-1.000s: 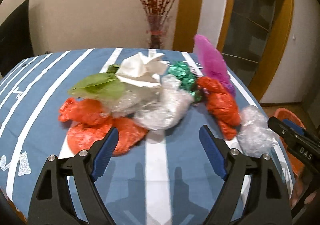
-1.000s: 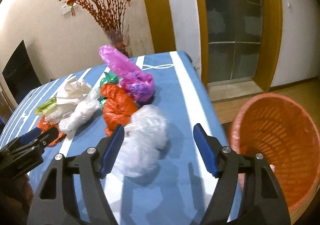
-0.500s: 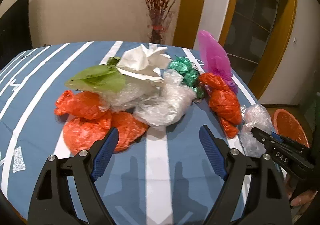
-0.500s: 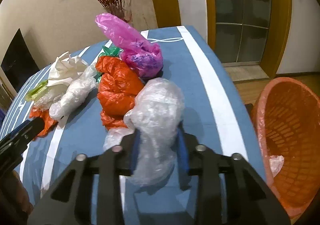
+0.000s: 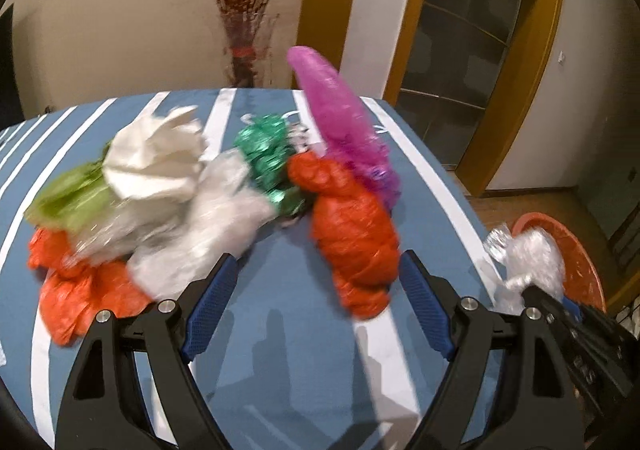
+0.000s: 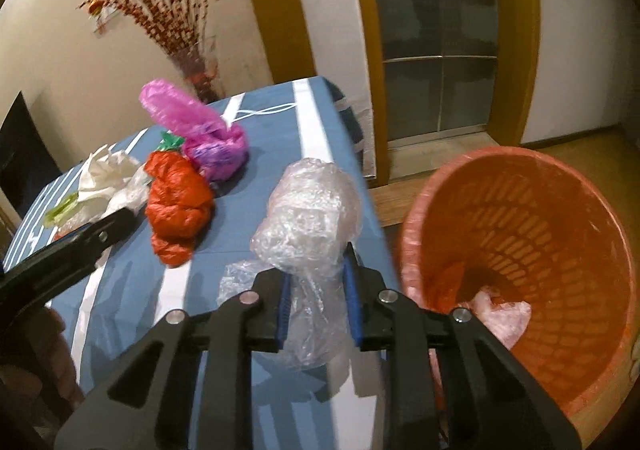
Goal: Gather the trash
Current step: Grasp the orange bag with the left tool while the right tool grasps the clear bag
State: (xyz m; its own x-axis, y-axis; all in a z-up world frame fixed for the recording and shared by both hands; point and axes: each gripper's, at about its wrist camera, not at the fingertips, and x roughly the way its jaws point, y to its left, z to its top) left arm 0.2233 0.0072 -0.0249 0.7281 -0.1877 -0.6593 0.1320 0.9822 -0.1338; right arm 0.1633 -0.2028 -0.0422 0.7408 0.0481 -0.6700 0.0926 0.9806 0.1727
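Bare striped tabletop (image 5: 288, 330) lies open between the left tool (image 5: 316, 306) and the heap, where an orange bag (image 5: 352, 234) and a white plastic wad (image 5: 208, 234) block the way; the orange basket (image 6: 520, 186) gapes unobstructed just beside the tabletop's edge, its mouth wide
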